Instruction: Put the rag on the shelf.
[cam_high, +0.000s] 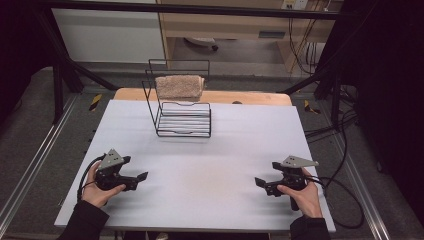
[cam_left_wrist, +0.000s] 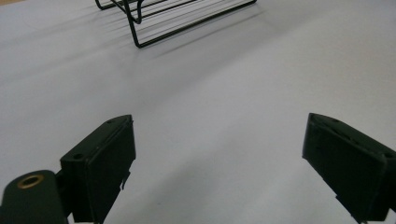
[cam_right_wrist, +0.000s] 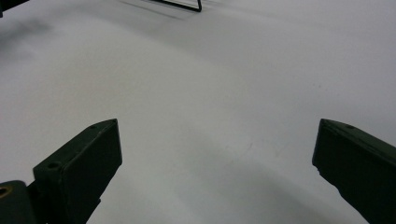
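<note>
the wire rack (cam_high: 181, 107) stands at the far middle of the white table (cam_high: 200, 175), and a brown folded towel (cam_high: 180, 86) hangs over its upper back bar, with the long side running left to right. i take the rack as landmark. the left gripper (cam_high: 136, 180) rests on the table nearer than the rack and to the left of it; the right gripper (cam_high: 263, 184) rests nearer than the rack and to the right. both point inward, toward each other, and both have the jaws wide apart, holding nothing; this is clear also in the two gripper views, where only bare table lies between the black jaws. the towel is therefore forward of both grippers and higher than them. the left gripper seems a little closer to the rack, and its view shows the rack's front corner (cam_left_wrist: 135, 28). between the grippers and the rack the table is free, so there is good room to approach. the rack sits close to the far edge of the table, and its thin wires could catch a jaw.
</note>
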